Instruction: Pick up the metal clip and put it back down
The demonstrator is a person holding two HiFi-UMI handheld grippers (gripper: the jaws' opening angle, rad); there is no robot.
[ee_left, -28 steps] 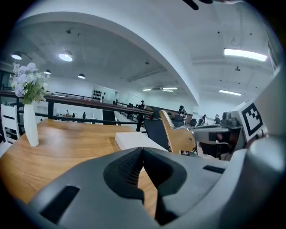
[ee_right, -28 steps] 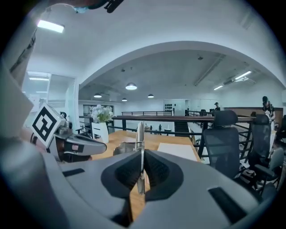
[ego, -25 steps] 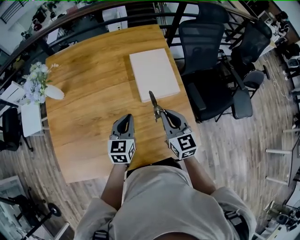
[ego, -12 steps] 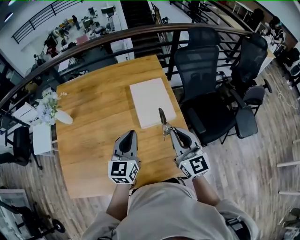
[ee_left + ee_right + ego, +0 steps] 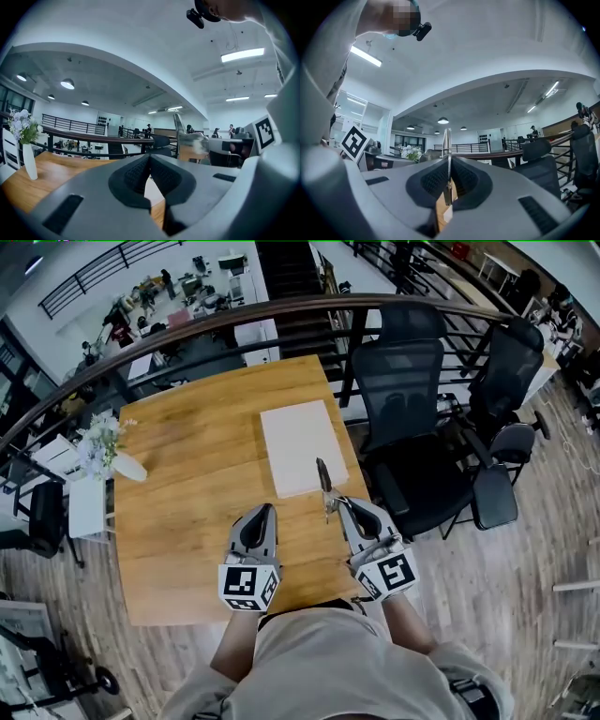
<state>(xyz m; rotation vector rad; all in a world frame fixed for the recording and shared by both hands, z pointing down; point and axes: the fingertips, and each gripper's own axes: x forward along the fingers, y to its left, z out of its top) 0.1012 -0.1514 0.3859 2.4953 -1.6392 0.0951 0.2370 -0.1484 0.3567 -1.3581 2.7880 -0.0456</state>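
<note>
Overhead, in the head view, both claws hang over the near end of the wooden table point(image 5: 187, 474), whose right edge runs just beside the right claw point(image 5: 337, 504). Bare wood lies open between the left claw point(image 5: 263, 513) and the vase point(image 5: 125, 468) at the far left edge. A white board point(image 5: 302, 444) lies ahead of the claws, black chairs point(image 5: 412, 427) crowd the right side, and a curved railing point(image 5: 187, 329) closes the far end. Both forearms reach forward side by side. The metal clip point(image 5: 323, 486) sticks out from the right claw's tip, its far end over the board's near corner.

Next, the left gripper view looks level across the room: the left claw point(image 5: 149, 161) is closed on nothing, its pads pressed together. The clip point(image 5: 179, 133) shows to the right, off the table point(image 5: 51, 171).

Lastly, the right gripper view shows the right claw point(image 5: 449, 165) pinched on the clip point(image 5: 446, 138), a thin strip standing upright between the pads.
</note>
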